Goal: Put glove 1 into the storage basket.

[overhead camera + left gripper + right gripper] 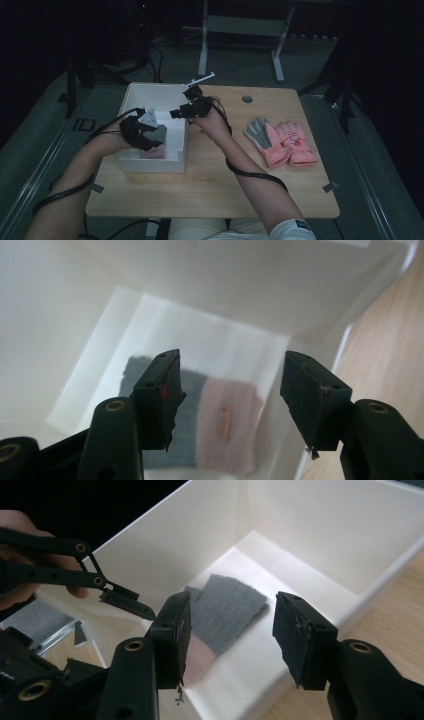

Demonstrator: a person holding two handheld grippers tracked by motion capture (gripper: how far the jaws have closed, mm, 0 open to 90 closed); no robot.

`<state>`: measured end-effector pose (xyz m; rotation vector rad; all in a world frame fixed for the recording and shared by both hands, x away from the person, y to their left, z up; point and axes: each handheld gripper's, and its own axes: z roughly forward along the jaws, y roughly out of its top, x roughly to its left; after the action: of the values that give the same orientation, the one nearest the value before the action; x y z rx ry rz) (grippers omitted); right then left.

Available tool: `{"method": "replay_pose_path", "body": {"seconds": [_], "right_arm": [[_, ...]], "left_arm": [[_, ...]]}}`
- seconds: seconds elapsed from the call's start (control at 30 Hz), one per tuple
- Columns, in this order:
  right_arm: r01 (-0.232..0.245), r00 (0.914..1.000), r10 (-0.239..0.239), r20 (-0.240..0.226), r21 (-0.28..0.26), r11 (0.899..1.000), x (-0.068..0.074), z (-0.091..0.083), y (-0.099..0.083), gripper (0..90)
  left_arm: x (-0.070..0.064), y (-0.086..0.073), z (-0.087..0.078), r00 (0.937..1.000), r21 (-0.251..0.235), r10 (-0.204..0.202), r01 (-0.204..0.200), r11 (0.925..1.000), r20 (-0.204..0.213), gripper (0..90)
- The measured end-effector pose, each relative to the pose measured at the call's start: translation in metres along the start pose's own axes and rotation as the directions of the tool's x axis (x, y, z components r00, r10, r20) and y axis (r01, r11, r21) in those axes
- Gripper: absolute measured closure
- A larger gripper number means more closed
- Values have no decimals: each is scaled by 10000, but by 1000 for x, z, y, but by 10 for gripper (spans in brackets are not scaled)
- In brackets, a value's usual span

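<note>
A white open box stands on the left half of the wooden table. A flat grey and pink fabric piece lies on the box floor, and its pink part shows under my left hand. My left gripper hangs open over the box, just above the fabric, holding nothing. My right gripper is open and empty over the box's right wall. The left gripper's fingers reach in from the left of the right gripper view.
Two pink gloves, one with its grey palm up, lie on the table to the right of my right forearm. A round cable hole sits near the far edge. Table legs and dark floor lie beyond.
</note>
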<state>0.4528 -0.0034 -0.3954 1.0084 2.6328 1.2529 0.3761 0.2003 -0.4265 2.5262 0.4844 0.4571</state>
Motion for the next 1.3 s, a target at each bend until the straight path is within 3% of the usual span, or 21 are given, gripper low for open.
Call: {"method": "replay_pose_path", "body": {"seconds": [0.2, 0.3, 0.33, 0.53, 0.7, 0.87, 1.03, 1.13, 1.23, 1.27, 1.3], "right_arm": [[234, 9995, -232, 194, -100, 9997, -9, -26, -13, 491], [114, 9997, -111, 223, -110, 9999, -15, -34, -19, 491], [55, 9995, -52, 324, -116, 9999, -22, -41, -27, 492], [146, 9985, -137, 527, -169, 9997, -39, -55, -46, 493], [326, 9983, -309, 495, -338, 9989, -50, -66, -60, 493], [502, 9960, -472, 765, -378, 9980, -63, -84, -79, 491], [395, 9941, -339, 1029, -538, 9978, -77, -102, -94, 490], [448, 9908, -370, 1304, -570, 9974, -84, -112, -104, 489], [460, 9883, -373, 1477, -556, 9974, -89, -118, -112, 479], [442, 9879, -357, 1507, -539, 9976, -91, -120, -116, 478], [533, 9862, -449, 1594, -492, 9974, -93, -122, -119, 475]], "left_arm": [[-8, 22, -3, 9991, -201, -377, 373, 9991, -200, 413], [-13, 33, -4, 9988, -314, -464, 458, 9985, -172, 413], [-18, 44, -5, 9983, -519, -566, 558, 9971, -138, 413], [-31, 72, -1, 9995, -728, -251, 266, 9970, 210, 413], [-43, 90, 8, 9998, -744, 44, -28, 9972, 218, 413], [-59, 106, 26, 9981, -838, 368, -326, 9960, 485, 459], [-70, 115, 37, 9983, -806, 209, -165, 9966, 545, 431], [-80, 123, 45, 9979, -913, -265, 319, 9953, 599, 380], [-87, 126, 49, 9967, -991, -258, 334, 9945, 767, 370], [-95, 129, 55, 9961, -949, 42, 41, 9955, 876, 369], [-99, 130, 57, 9954, -961, 38, 55, 9954, 956, 369]]}}
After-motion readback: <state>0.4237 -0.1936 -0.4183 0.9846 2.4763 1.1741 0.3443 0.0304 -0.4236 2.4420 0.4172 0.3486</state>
